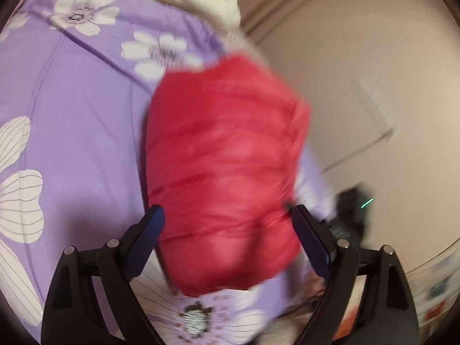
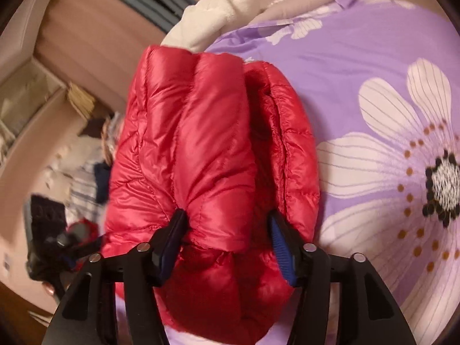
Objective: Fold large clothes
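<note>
A red quilted down jacket (image 1: 224,149) lies folded into a thick bundle on a purple bedsheet with white flowers (image 1: 80,115), near the bed's edge. My left gripper (image 1: 227,210) stands wide open over the bundle's near end, one finger on each side; this view is blurred. In the right wrist view the jacket (image 2: 195,132) shows puffy folded layers. My right gripper (image 2: 227,217) is open around a fold at the near end. Its left fingertip (image 2: 178,221) touches the fabric, while the blue right pad (image 2: 280,247) stands clear of it.
A white fleece item (image 2: 207,20) lies at the head of the bed beyond the jacket. The purple sheet (image 2: 359,57) spreads to the right. Off the bed's edge are piled clothes (image 2: 83,169), a dark device (image 1: 353,201) with a green light, and a pale wall (image 1: 359,57).
</note>
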Tool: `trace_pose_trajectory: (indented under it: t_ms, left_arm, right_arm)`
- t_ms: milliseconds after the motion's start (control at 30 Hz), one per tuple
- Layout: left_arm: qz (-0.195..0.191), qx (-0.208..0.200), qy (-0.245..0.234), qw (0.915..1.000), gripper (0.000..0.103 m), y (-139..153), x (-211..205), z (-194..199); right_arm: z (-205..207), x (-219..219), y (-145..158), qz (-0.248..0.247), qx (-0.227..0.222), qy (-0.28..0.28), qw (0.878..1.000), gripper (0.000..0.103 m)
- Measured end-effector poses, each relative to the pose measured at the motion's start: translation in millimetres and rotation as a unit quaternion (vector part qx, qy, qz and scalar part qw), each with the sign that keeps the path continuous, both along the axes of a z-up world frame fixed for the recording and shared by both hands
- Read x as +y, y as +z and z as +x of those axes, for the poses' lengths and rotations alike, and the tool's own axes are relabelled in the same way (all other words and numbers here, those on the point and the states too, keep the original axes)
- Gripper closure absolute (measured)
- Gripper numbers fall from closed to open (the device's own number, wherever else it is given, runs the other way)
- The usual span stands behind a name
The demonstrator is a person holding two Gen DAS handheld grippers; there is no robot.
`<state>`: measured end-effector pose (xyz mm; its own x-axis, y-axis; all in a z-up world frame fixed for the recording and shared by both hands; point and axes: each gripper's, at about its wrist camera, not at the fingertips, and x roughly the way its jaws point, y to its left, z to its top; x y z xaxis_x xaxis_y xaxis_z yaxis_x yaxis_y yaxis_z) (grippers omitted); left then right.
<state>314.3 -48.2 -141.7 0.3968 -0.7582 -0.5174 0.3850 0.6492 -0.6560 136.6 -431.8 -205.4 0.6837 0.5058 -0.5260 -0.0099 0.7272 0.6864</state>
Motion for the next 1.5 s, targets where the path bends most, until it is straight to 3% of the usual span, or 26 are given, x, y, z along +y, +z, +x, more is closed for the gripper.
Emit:
trace_pose_trajectory:
  t_ms: [100, 167, 233, 267, 333, 400, 467, 600, 700, 733, 767, 833, 867, 933, 967, 1067, 1100, 1167, 1233, 1333, 1500]
  left_arm:
    - [-0.012, -0.038, 0.054, 0.9978, 0.012, 17.7, 31.4, 1.1]
    - [-0.008, -0.038, 0.063, 0.9973, 0.009, 13.7, 40.4, 9.3]
    - [-0.011, 0.015, 0.03, 0.9994, 0.009, -5.5, 37.2, 24.7]
    - [-0.023, 0.061, 0.003, 0.9979, 0.009, -22.2, 32.9, 35.2]
    - [-0.049, 0.125, -0.025, 0.9906, 0.01, -47.2, 23.4, 47.5]
    - [-0.078, 0.156, -0.034, 0.9841, 0.01, -61.3, 14.2, 52.3]
    - [-0.085, 0.147, -0.042, 0.9845, 0.006, -62.4, 1.6, 54.6]
    - [-0.023, 0.103, -0.049, 0.9932, 0.002, -49.7, -27.5, 49.5]
    - [0.046, 0.055, -0.057, 0.9958, 0.0, -43.5, -54.9, 41.6]
    - [0.063, 0.043, -0.059, 0.9953, 0.0, -45.7, -62.1, 39.4]
    - [0.064, 0.042, -0.056, 0.9955, 0.0, -49.3, -62.0, 39.9]
    - [0.03, 0.071, -0.056, 0.9954, 0.0, -62.9, -54.5, 46.7]
    - [0.0, 0.101, -0.066, 0.9927, 0.0, -73.3, -47.4, 53.8]
    - [-0.047, 0.149, -0.085, 0.9841, 0.0, -91.6, -46.7, 63.0]
    - [-0.051, 0.149, -0.085, 0.9839, 0.0, -92.8, -47.2, 62.4]
    - [-0.02, 0.116, -0.073, 0.9903, 0.0, -85.6, -57.1, 53.6]
    - [-0.014, 0.108, -0.069, 0.9916, 0.001, -84.0, -59.2, 51.6]
    - [-0.003, 0.103, -0.062, 0.9928, 0.007, -80.1, -59.6, 48.6]
    - [0.005, 0.094, -0.052, 0.9942, 0.012, -72.1, -58.0, 47.3]
    - [0.041, 0.048, -0.03, 0.9975, 0.017, -57.6, -62.1, 35.7]
    - [0.045, 0.031, -0.019, 0.9984, 0.019, -40.8, -44.2, 19.5]
  right_arm:
    - [-9.7, -3.7, 12.1, 0.021, -0.008, -0.008, 1.0, 0.027]
    - [-15.6, -10.1, 21.9, 0.034, -0.024, -0.021, 0.999, 0.01]
    - [-14.9, -18.8, 24.3, 0.067, -0.037, -0.018, 0.997, 0.006]
    - [-9.4, -22.2, 21.8, 0.09, -0.036, -0.013, 0.995, 0.006]
    - [5.1, -28.8, 12.1, 0.133, -0.015, -0.01, 0.991, 0.006]
    - [19.0, -24.1, 5.3, 0.141, 0.011, 0.004, 0.99, 0.006]
    - [27.0, -12.9, 7.4, 0.141, 0.011, 0.028, 0.99, 0.006]
    - [29.4, 3.1, 22.4, 0.076, 0.001, 0.041, 0.996, 0.005]
    - [46.8, 16.5, 11.7, -0.011, 0.055, 0.037, 0.998, 0.003]
    - [53.2, 13.4, 0.3, -0.008, 0.071, 0.04, 0.997, 0.001]
    - [59.1, 10.0, -11.2, 0.021, 0.075, 0.046, 0.996, 0.001]
    - [67.6, -5.1, -40.4, 0.14, 0.085, 0.045, 0.985, 0.0]
    - [67.9, -7.6, -42.4, 0.152, 0.082, 0.043, 0.984, 0.0]
    - [70.7, -1.2, -40.0, 0.136, 0.078, 0.066, 0.985, 0.0]
    - [73.3, 3.5, -40.3, 0.124, 0.074, 0.081, 0.986, 0.0]
    - [74.1, 12.4, -39.4, 0.109, 0.057, 0.109, 0.986, 0.0]
    - [72.8, 12.7, -39.6, 0.108, 0.053, 0.107, 0.987, 0.002]
    - [66.7, 10.4, -40.8, 0.124, 0.032, 0.102, 0.987, 0.024]
    - [59.9, 6.5, -48.3, 0.174, 0.01, 0.098, 0.98, 0.041]
    - [55.6, 14.5, -38.4, 0.149, -0.003, 0.092, 0.985, 0.051]
    - [48.1, 48.7, -7.3, 0.099, -0.034, 0.099, 0.99, 0.06]
